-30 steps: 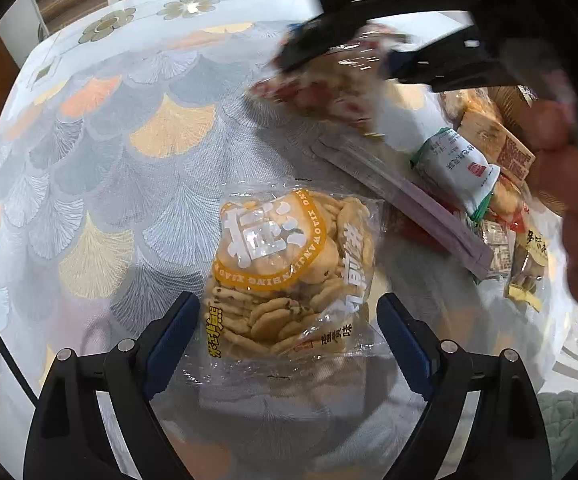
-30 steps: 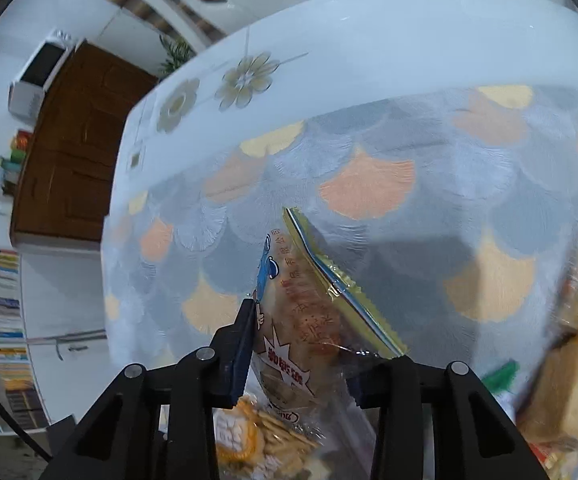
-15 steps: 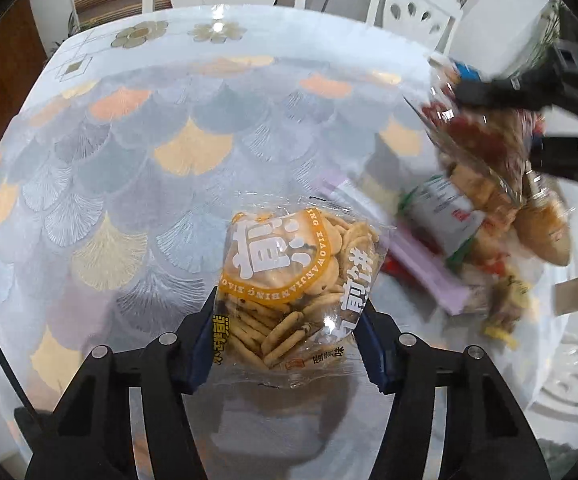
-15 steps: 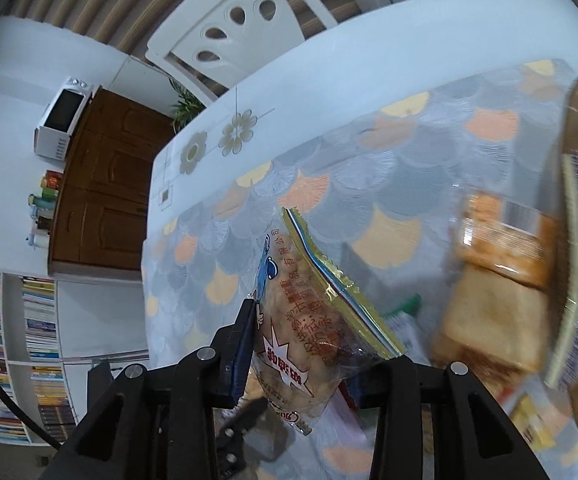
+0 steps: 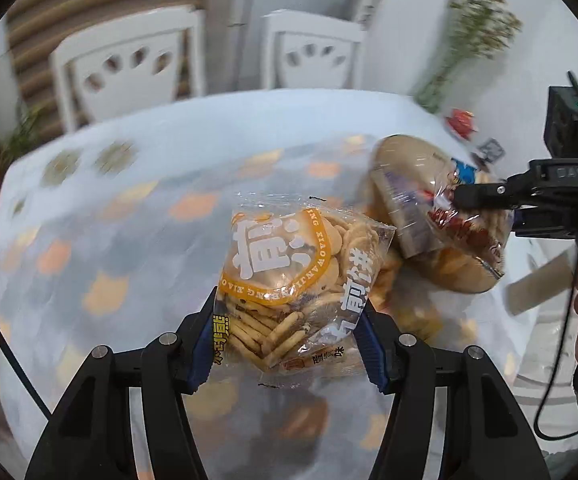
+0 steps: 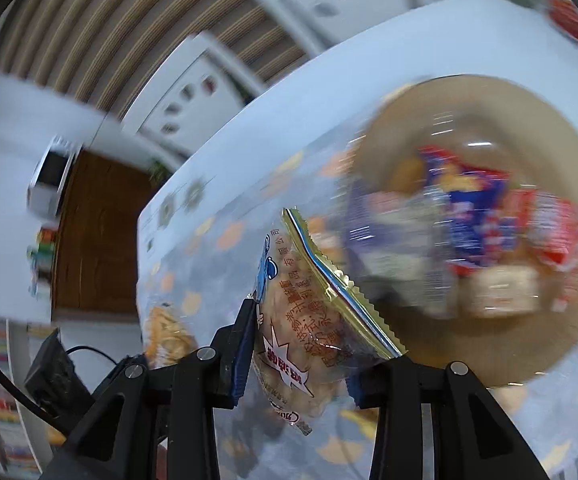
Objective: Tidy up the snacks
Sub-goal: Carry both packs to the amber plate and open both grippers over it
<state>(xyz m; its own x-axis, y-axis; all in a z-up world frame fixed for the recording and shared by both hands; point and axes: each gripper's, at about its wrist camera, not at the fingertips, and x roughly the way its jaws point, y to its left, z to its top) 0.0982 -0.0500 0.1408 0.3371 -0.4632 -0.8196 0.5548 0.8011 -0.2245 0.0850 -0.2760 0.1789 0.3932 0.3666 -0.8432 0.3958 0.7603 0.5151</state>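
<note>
The left gripper is clamped on a clear bag of small biscuits, its blue pads pressed into both lower sides. The bag's long axis runs from 6 toward 12 o'clock in the left wrist view, away from the camera, top seam farthest. It carries an orange band with white characters; finger-shaped and round biscuits show through. The bag hangs above the table, which wears a scallop-patterned cloth.

The right gripper grips a second cracker packet, edge-on, its gold-and-blue crimped seam slanting from 5 toward 11 o'clock. It hangs just left of a tan bowl holding blurred wrapped snacks.
</note>
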